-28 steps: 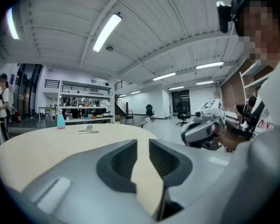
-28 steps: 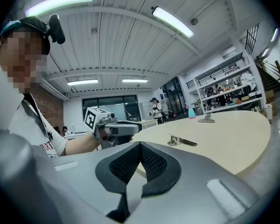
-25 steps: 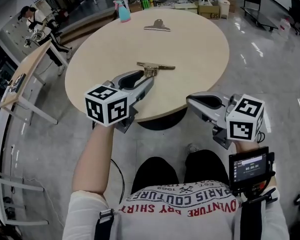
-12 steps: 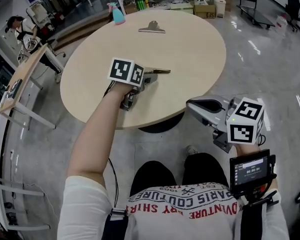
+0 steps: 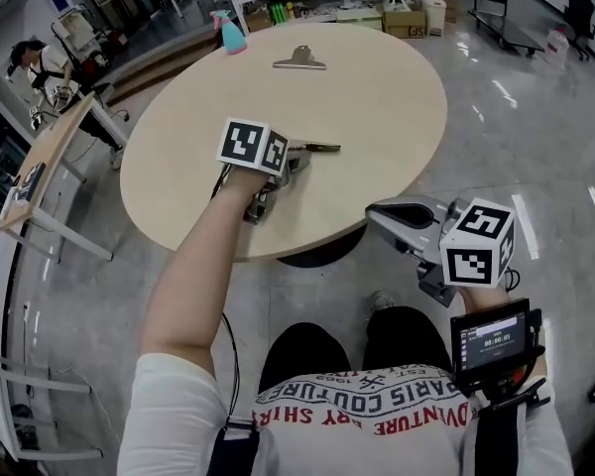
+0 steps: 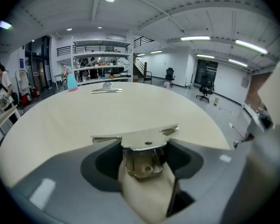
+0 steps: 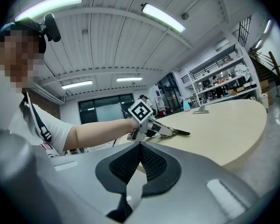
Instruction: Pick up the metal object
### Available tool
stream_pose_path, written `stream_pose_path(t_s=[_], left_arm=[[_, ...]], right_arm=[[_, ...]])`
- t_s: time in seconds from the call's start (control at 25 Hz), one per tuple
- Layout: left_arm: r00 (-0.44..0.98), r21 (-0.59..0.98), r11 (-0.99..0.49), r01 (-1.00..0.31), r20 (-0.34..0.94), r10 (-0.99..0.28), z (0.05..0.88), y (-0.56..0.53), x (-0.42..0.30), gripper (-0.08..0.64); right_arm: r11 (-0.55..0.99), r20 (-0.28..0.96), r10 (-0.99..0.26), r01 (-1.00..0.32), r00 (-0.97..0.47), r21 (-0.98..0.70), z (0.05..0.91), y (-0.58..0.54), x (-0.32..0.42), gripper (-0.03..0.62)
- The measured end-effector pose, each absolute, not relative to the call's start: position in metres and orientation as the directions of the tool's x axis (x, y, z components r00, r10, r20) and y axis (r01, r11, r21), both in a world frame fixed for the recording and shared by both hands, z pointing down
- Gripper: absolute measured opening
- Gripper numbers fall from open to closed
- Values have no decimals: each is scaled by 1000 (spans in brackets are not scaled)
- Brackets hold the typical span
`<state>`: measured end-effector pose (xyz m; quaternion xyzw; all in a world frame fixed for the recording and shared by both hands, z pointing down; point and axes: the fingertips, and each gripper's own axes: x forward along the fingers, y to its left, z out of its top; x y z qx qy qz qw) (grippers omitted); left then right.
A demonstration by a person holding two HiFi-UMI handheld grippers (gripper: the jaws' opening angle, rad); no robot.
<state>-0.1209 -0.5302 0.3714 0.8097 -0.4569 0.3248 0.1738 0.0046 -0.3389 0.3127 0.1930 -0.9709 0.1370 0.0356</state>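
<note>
A shiny metal clip [image 5: 315,148] lies near the middle of the round beige table [image 5: 387,97]. My left gripper [image 5: 294,156] reaches over the table to its near end. In the left gripper view the clip's sprung end [image 6: 143,158] fills the gap between the jaws, which are closing, and both pads touch its sides. The clip still rests on the tabletop. My right gripper [image 5: 375,213] hangs off the table's near right edge. Its pads meet with nothing between them [image 7: 140,146]. From there the left gripper [image 7: 164,130] and clip show across the table.
A second metal clip [image 5: 299,60] lies at the table's far edge, with a teal spray bottle [image 5: 228,32] to its left. A small wooden side table [image 5: 50,152] and a person [image 5: 40,62] are at the left. Shelving stands behind the table.
My left gripper moved forward from the table's near edge onto the table and now surrounds the clip's near end. The right gripper has stayed about where it was.
</note>
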Motion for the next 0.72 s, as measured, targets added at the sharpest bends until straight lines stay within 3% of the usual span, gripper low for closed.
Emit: stream_pose_path(t_s=[0.48,0.72], left_arm=[[582,-124,-642,-756,320,-748,288,-349,-95,275],[536,-127,-587,-800,289,-793,310,-211,-134,276]], right_arm=[[896,101,-371,-385,-923,-220,301,-321,5,-3],[894,134,-394,-413,-909,-172,303,-223,6,-3]])
